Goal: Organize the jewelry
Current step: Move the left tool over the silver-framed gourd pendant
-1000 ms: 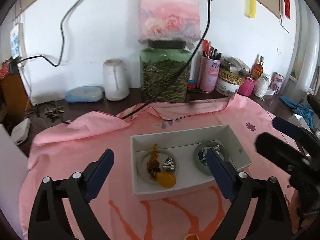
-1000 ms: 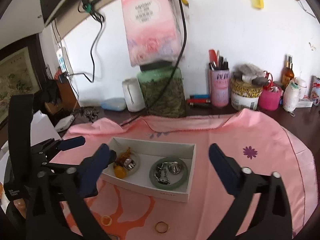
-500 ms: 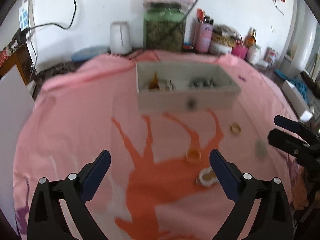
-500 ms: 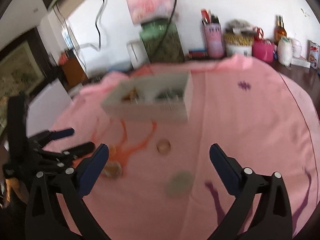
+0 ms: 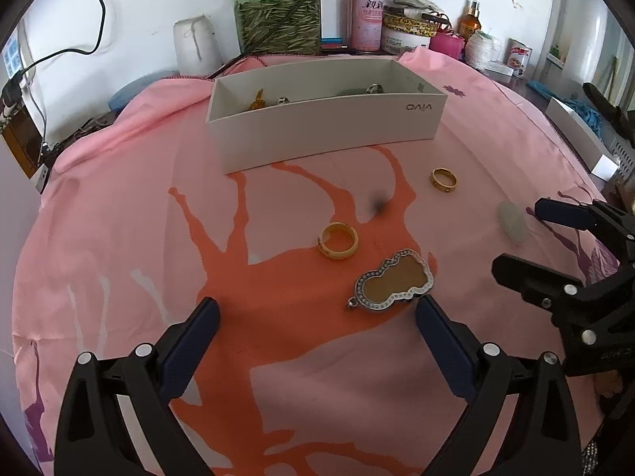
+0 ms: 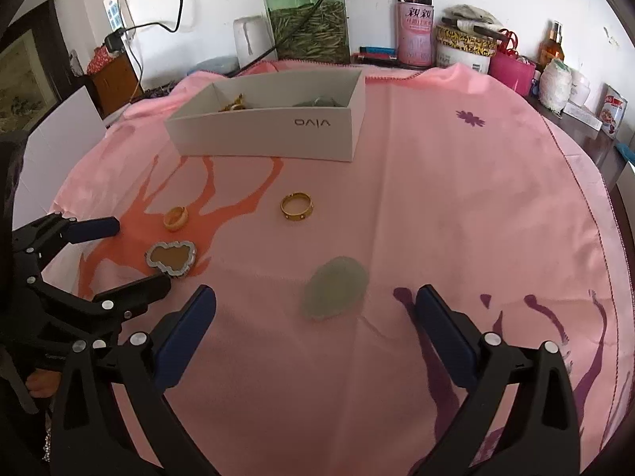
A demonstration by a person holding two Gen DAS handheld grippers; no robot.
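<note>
A white box (image 5: 329, 127) (image 6: 274, 127) with jewelry inside sits on the pink cloth. In front of it lie a gourd-shaped silver-rimmed pendant (image 5: 395, 285) (image 6: 171, 258), a thick yellow ring (image 5: 338, 240) (image 6: 176, 218), a thin gold ring (image 5: 443, 179) (image 6: 297, 206) and a pale green stone (image 5: 512, 222) (image 6: 335, 292). My left gripper (image 5: 317, 323) is open and empty, just short of the pendant. My right gripper (image 6: 315, 317) is open and empty, with the green stone between its fingertips' line.
A green glass jar (image 5: 278, 12), a white cup (image 5: 196, 45), a pink pen tin (image 6: 414, 33) and other pots stand along the back wall. A cable (image 5: 71, 51) hangs at the left. A white board (image 6: 55, 127) stands left of the cloth.
Both grippers have dropped low and pulled back from above the box to the loose pieces on the cloth; the views have steadied. Both stay open.
</note>
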